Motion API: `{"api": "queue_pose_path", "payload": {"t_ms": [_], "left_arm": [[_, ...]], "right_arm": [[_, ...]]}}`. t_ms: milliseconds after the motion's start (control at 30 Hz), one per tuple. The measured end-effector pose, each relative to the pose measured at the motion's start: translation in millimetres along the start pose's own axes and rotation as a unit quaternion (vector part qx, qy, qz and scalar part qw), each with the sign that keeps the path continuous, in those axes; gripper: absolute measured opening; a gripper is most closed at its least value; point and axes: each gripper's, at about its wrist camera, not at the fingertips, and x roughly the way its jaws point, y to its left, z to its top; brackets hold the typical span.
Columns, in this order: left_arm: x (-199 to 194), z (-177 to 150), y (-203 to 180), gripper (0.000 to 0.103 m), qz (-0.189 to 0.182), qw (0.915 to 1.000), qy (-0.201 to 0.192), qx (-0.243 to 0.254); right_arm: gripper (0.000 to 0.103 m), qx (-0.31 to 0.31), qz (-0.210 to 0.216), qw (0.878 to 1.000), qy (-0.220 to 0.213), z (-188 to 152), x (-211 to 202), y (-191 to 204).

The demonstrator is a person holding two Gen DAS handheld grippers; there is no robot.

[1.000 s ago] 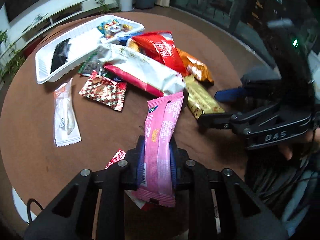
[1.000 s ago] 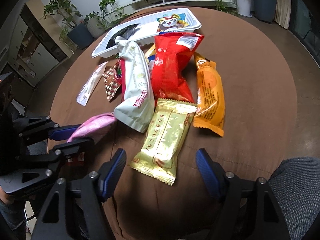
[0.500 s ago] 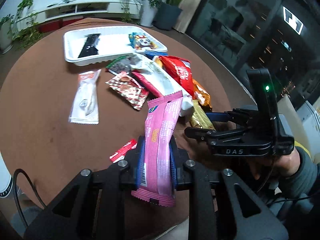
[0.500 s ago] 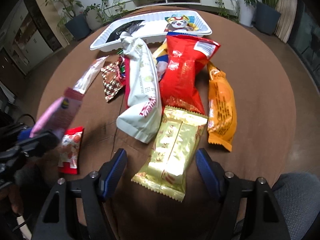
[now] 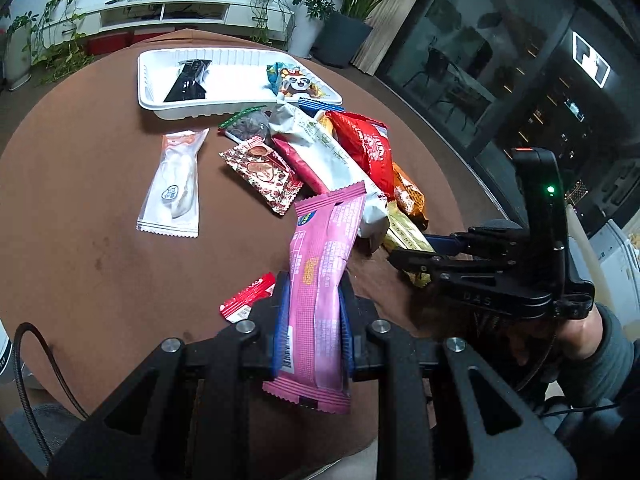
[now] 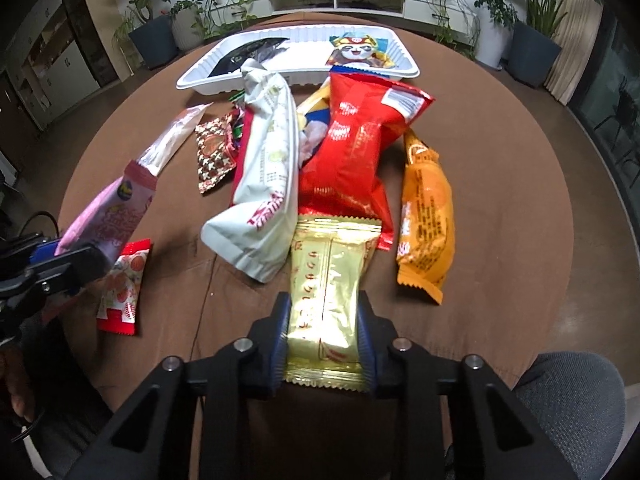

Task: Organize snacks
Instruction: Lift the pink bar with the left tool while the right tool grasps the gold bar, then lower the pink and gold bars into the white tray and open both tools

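Observation:
My left gripper (image 5: 314,292) is shut on a long pink snack packet (image 5: 324,248), held up over the near edge of the round brown table (image 5: 80,240). The right wrist view shows that pink packet (image 6: 108,208) at the left, in the left gripper (image 6: 60,260). My right gripper (image 6: 325,308) is closing on a gold packet (image 6: 328,272) that lies on the table, its blue pads against the packet's two long edges. A white tray (image 5: 240,108) at the far side holds a black packet (image 5: 188,80) and a panda-print packet (image 5: 294,84).
A pile lies between the grippers and the tray: a white-and-red bag (image 6: 268,168), a red bag (image 6: 360,140), an orange packet (image 6: 428,216) and a chequered brown packet (image 5: 264,176). A clear white packet (image 5: 174,184) and a small red packet (image 6: 124,288) lie at the left.
The right jaws have come in from wide apart onto the gold packet. The left gripper with the pink packet has rolled and drawn away to the left of the pile.

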Motion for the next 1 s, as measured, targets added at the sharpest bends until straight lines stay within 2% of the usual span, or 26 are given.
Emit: {"api": "queue_pose_path", "payload": {"t_ms": [233,367,533,767,1000], "left_arm": [[-6,4,5,0.020,-0.003,0.9999,-0.009,-0.008],[-13,9,11,0.020,-0.007,0.9997,-0.017,-0.019],[-24,21,25,0.020,-0.016,0.9985,-0.033,-0.041],[-39,57,49,0.020,-0.005,0.9967,-0.061,-0.053],[-34,123,88,0.020,0.016,0.9940,-0.084,-0.068]], "right_arm": [[0.032,0.014,0.036,0.999,-0.011,-6,-19,-6],[0.032,0.021,0.054,0.998,-0.024,0,-35,-10],[0.032,0.043,0.098,0.993,-0.040,12,-48,-22],[0.032,0.063,0.103,0.990,-0.079,57,-60,-51],[0.032,0.075,0.112,0.985,-0.110,133,-52,-74]]}}
